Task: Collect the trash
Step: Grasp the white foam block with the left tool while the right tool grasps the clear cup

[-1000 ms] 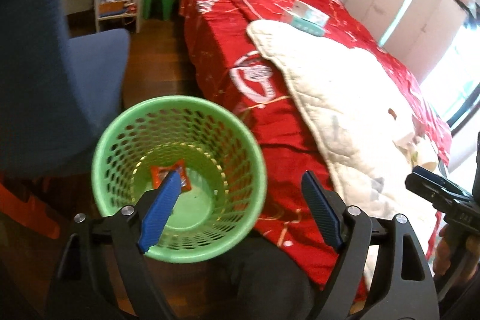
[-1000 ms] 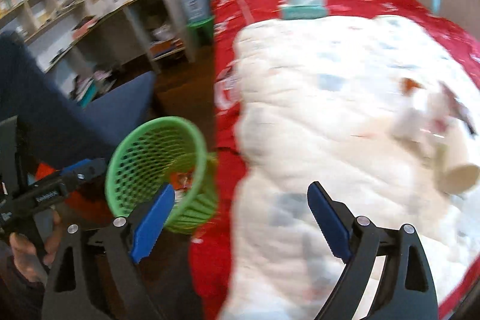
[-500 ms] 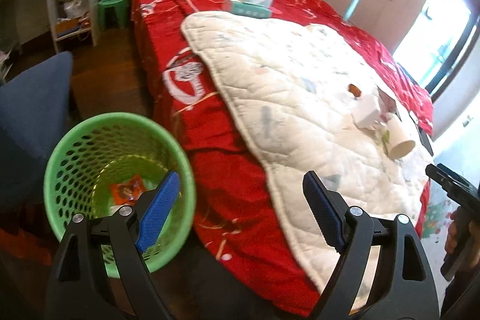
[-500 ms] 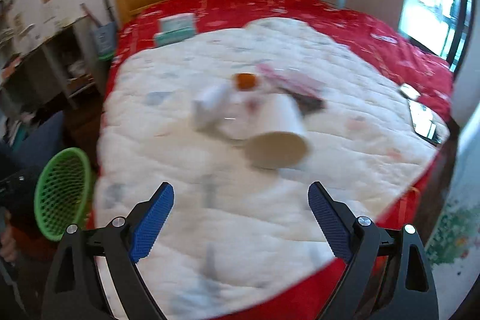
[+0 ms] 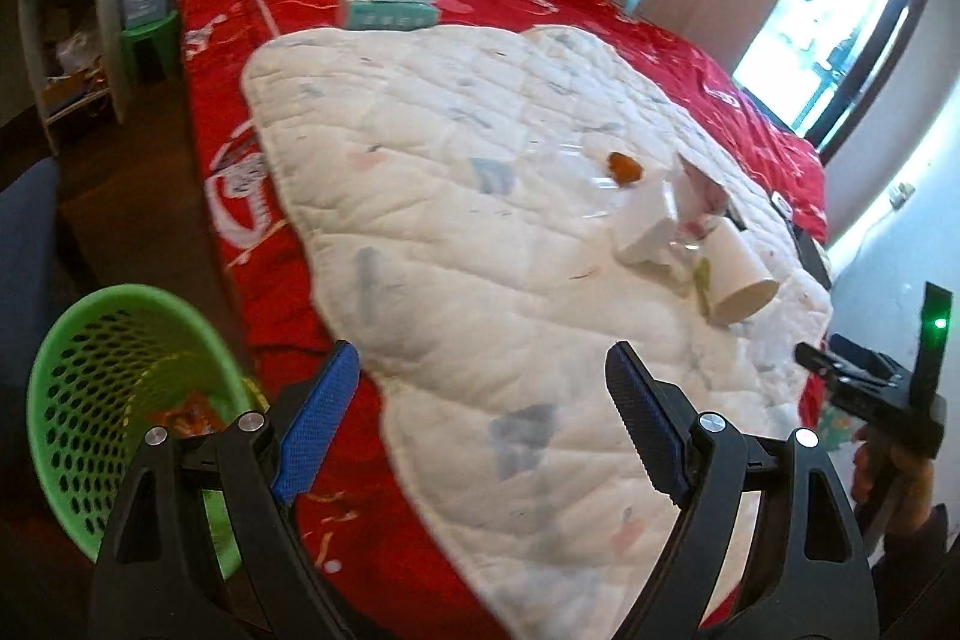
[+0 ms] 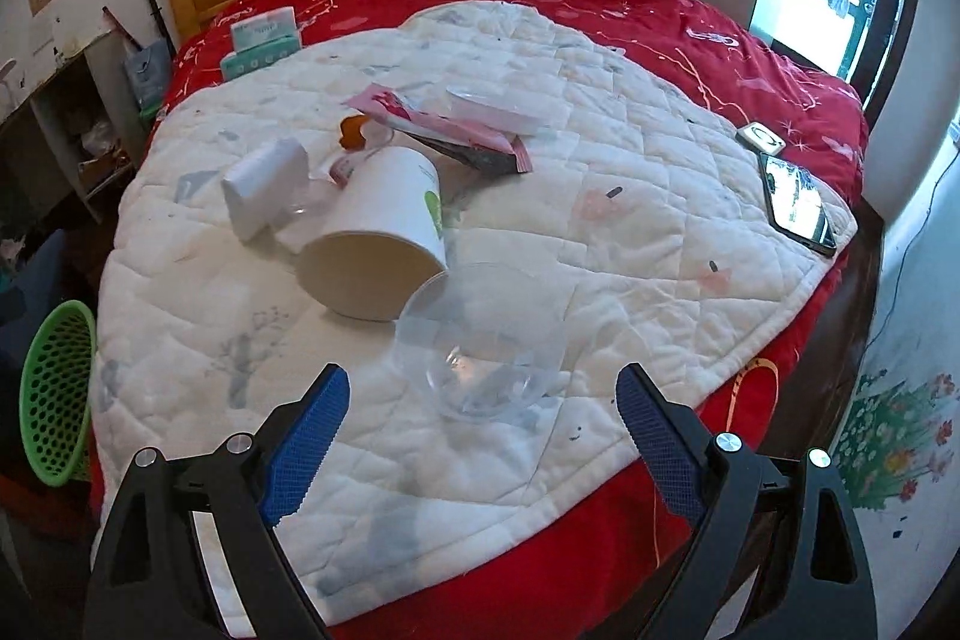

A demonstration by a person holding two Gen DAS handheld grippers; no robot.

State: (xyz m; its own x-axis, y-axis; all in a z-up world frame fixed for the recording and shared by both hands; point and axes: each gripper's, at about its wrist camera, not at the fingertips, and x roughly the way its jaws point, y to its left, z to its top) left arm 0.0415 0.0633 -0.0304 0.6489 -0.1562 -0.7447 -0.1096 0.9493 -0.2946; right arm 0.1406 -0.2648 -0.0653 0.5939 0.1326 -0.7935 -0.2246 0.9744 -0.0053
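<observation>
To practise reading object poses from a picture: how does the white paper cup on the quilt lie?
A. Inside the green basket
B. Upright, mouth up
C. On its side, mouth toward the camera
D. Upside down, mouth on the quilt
C: the white paper cup lies tipped on the white quilt, its open mouth toward the right wrist camera, beside the clear plastic cup.

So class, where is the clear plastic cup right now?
In the right wrist view, the clear plastic cup lies on the white quilt, nearest the camera, right of the paper cup.
</observation>
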